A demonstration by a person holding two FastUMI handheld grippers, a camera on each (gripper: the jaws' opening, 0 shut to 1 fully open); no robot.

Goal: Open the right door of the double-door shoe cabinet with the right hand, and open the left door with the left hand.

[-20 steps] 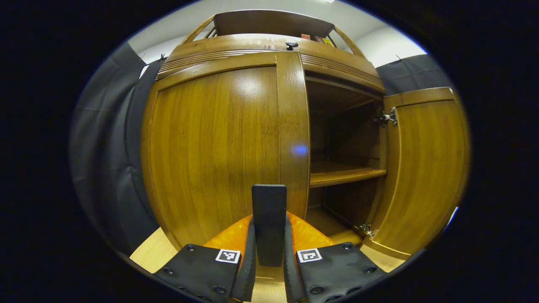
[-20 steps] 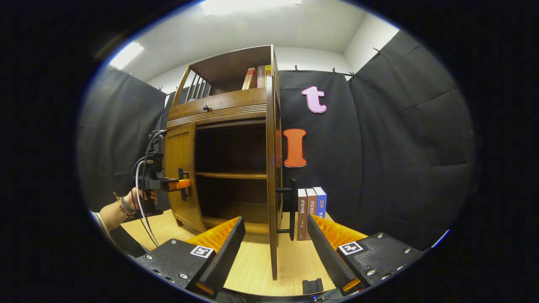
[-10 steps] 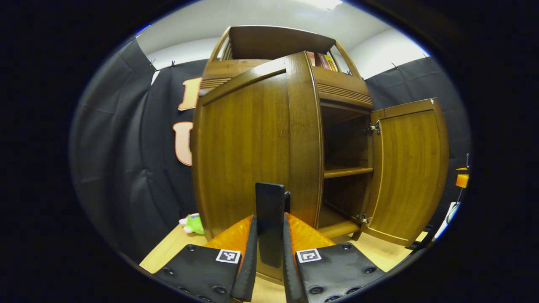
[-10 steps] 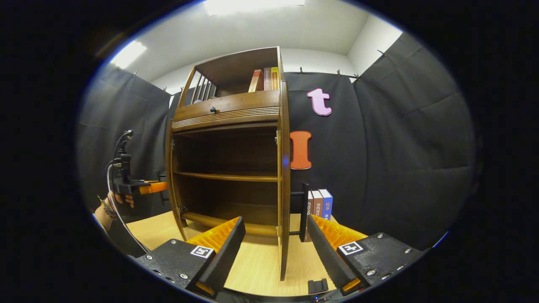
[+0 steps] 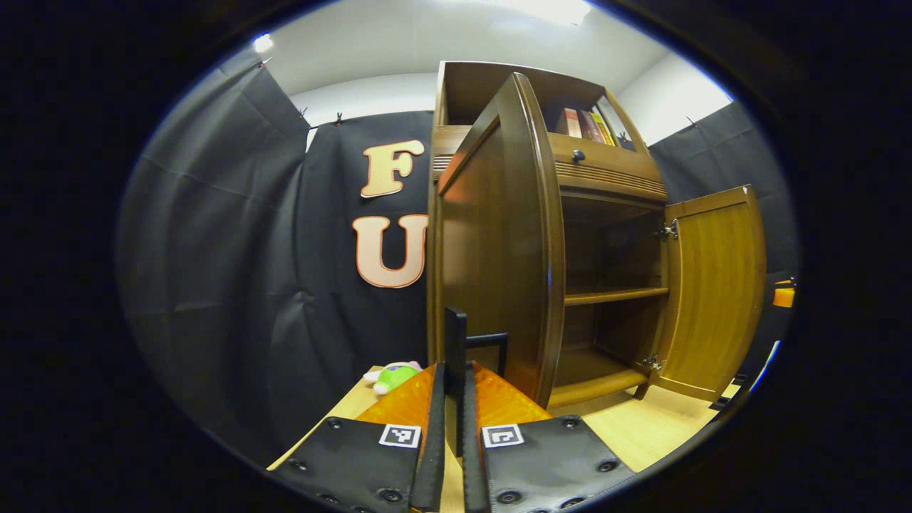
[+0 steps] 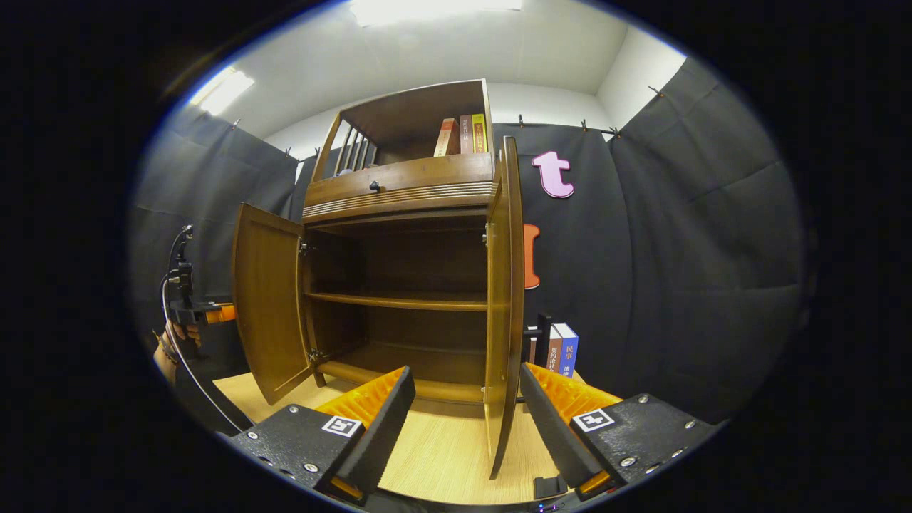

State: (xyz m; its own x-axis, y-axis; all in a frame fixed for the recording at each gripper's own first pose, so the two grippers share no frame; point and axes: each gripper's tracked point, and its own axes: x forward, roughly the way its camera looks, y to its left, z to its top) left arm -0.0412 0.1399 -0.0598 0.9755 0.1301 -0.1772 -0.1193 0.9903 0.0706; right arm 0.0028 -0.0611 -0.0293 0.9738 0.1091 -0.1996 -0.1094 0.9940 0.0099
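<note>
Gripping the dark handle (image 5: 456, 335) of the left door (image 5: 499, 242), the left tool (image 5: 454, 399) has both fingers pressed on it. The right tool (image 6: 467, 402) is spread open, straddling the right door (image 6: 504, 299) edge without touching. Both cabinet (image 6: 406, 189) doors stand open on the worktop (image 6: 434, 463).

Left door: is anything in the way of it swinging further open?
Nothing visible blocks it. In the left gripper view the left gripper is shut on the handle of the left door, already swung wide. A green plush toy lies on the table by the wall, apart from the door.
</note>
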